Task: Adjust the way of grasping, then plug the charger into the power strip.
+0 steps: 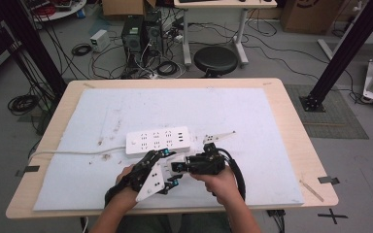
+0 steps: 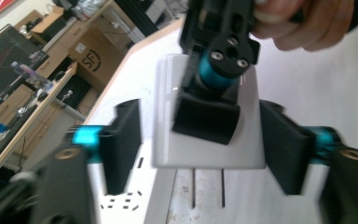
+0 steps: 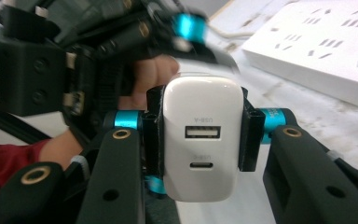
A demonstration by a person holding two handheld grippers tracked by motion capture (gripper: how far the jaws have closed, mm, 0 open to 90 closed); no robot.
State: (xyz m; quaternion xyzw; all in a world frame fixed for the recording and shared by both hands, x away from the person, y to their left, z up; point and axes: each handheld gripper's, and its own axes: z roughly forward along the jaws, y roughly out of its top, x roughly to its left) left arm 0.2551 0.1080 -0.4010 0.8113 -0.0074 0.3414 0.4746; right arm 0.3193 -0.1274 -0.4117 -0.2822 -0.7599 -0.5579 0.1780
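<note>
A white USB charger [image 3: 202,140] is clamped between my right gripper's [image 3: 203,126] jaws, its USB-A and USB-C ports facing that camera. In the left gripper view the charger [image 2: 168,140] hangs between my left gripper's [image 2: 203,140] spread jaws; one black pad of the right gripper lies across its face. The left gripper is open around it, with a small gap at one jaw. In the high view both grippers meet just in front of the white power strip [image 1: 158,140], left gripper [image 1: 170,168] facing right gripper [image 1: 183,166].
The power strip's white cable [image 1: 77,153] runs left off the pale mat [image 1: 233,111] that covers the wooden table [image 1: 296,141]. A small white bracket [image 1: 217,136] lies right of the strip. A black stool [image 1: 215,59] stands beyond the table's far edge.
</note>
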